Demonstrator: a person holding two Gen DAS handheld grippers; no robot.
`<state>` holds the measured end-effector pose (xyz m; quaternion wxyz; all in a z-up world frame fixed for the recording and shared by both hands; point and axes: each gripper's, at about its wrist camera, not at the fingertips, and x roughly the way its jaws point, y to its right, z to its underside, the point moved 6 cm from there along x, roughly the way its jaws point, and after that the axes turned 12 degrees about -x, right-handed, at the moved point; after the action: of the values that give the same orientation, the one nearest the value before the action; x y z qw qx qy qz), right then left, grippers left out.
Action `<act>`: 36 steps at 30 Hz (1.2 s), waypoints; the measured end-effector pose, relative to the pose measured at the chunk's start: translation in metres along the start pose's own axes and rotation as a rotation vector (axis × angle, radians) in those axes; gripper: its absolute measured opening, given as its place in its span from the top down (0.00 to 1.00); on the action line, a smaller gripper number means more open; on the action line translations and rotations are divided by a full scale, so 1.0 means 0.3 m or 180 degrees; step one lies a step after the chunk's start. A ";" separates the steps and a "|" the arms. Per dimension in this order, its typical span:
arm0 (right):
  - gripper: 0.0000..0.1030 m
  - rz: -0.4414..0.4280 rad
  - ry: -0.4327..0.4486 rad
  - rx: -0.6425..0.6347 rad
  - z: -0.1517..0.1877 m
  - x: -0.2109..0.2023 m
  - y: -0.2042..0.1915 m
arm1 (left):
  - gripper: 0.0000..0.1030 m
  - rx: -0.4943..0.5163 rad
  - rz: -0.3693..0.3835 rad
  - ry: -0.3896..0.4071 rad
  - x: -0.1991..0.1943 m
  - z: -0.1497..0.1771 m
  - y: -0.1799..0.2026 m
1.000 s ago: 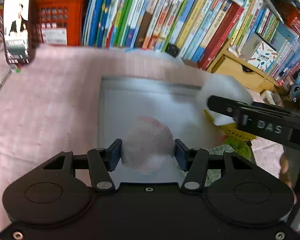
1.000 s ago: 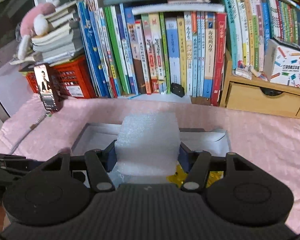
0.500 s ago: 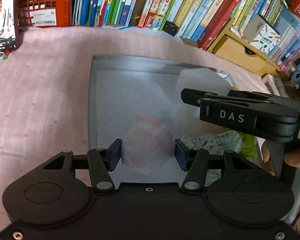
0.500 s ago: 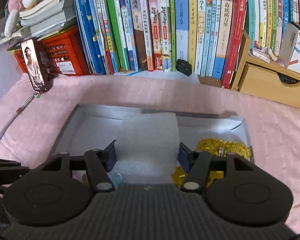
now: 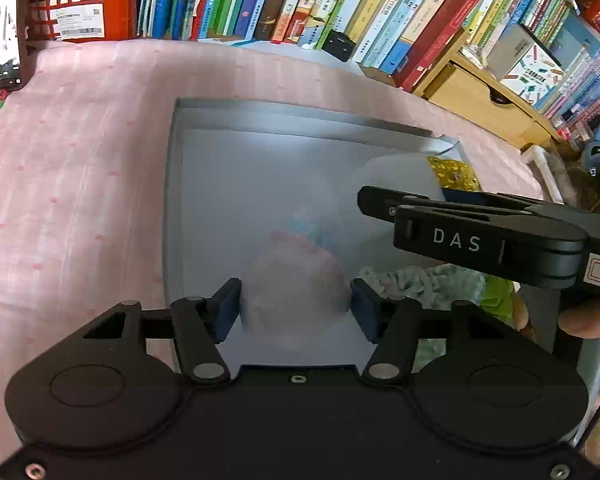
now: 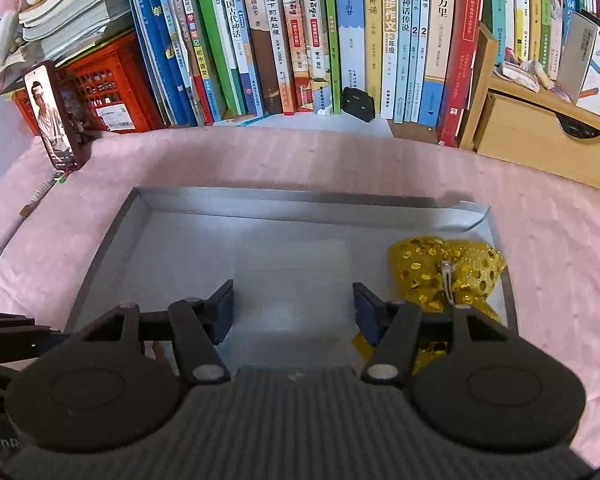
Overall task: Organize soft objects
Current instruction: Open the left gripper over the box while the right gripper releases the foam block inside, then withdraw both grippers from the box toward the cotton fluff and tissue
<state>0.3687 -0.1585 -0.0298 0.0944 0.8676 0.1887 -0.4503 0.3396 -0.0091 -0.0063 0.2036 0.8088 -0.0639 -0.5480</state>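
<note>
A shallow grey box [image 5: 300,120] [image 6: 112,240] lies on the pink cloth. My left gripper [image 5: 294,306] is shut on a pinkish knitted ball [image 5: 296,284] and holds it over the box's near part. My right gripper [image 6: 294,308] holds a white foam sheet [image 6: 296,276] between its fingers, low over the box floor; from the left wrist view the foam [image 5: 392,184] shows at the right gripper's tip [image 5: 380,200]. A gold sequin bow [image 6: 448,276] lies in the box's right side. A green floral cloth [image 5: 432,284] lies under the right gripper.
A row of upright books [image 6: 320,36] lines the back. A red crate [image 6: 104,92] and a propped phone [image 6: 52,120] stand at the back left, with a cable [image 6: 4,236] trailing. A wooden drawer unit [image 6: 540,136] is at the back right.
Both grippers have moved down and forward toward the box with their loads. The foam sheet, held upright before, is now low against the box floor.
</note>
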 end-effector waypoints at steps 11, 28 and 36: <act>0.17 -0.0028 0.0140 0.0067 0.001 -0.062 0.010 | 0.25 0.0110 0.0043 0.0189 -0.063 0.011 0.028; 0.15 0.0141 0.0650 -0.0117 0.073 -0.319 -0.025 | 0.22 0.0474 0.0039 0.0609 -0.251 0.142 0.093; 0.14 0.0231 0.0935 -0.0281 0.146 -0.453 -0.063 | 0.20 0.0627 0.0115 0.0790 -0.337 0.241 0.116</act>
<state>0.2573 -0.1889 0.0562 0.1200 0.9253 0.1887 -0.3062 0.2382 -0.0264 0.0717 0.1395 0.8850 -0.1062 -0.4312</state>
